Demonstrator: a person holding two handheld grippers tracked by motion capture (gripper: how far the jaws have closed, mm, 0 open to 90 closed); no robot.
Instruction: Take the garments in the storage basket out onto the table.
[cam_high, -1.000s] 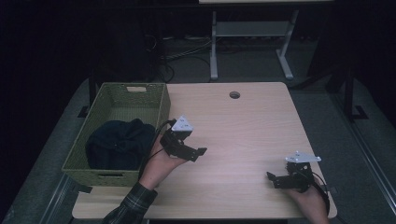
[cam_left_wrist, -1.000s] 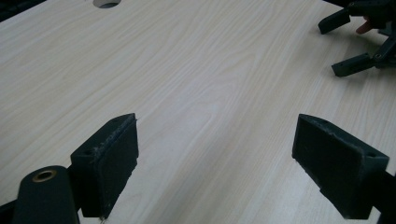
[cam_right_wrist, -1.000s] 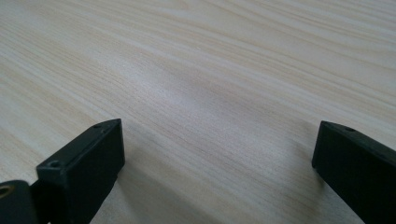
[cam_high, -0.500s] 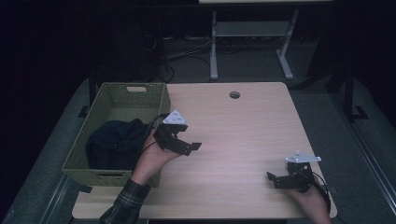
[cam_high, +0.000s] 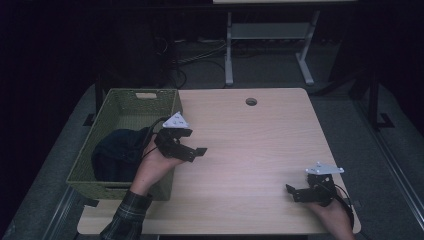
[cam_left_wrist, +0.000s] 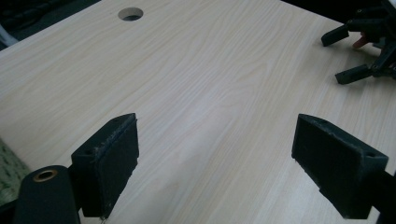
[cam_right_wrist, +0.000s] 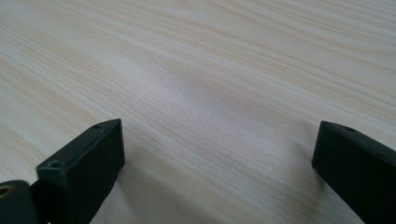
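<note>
Empty jaws beside a filled basket

Nothing is being held by the left gripper (cam_high: 192, 150), its jaws spread wide just beside the green basket (cam_high: 85, 172), where a dark bundle of cloth (cam_high: 117, 155) is lying. A placing step is judged to be ending; a withdrawal across the table (cam_high: 250, 150) is being called for next. The right gripper (cam_high: 295, 192), also spread and empty, is being rested near the front edge, well apart. Nothing is standing in the way but a cable hole (cam_high: 251, 101)

table (cam_high: 260, 150): light wood, round hole (cam_high: 251, 102) | metal stand (cam_high: 267, 45) on floor behind
</note>
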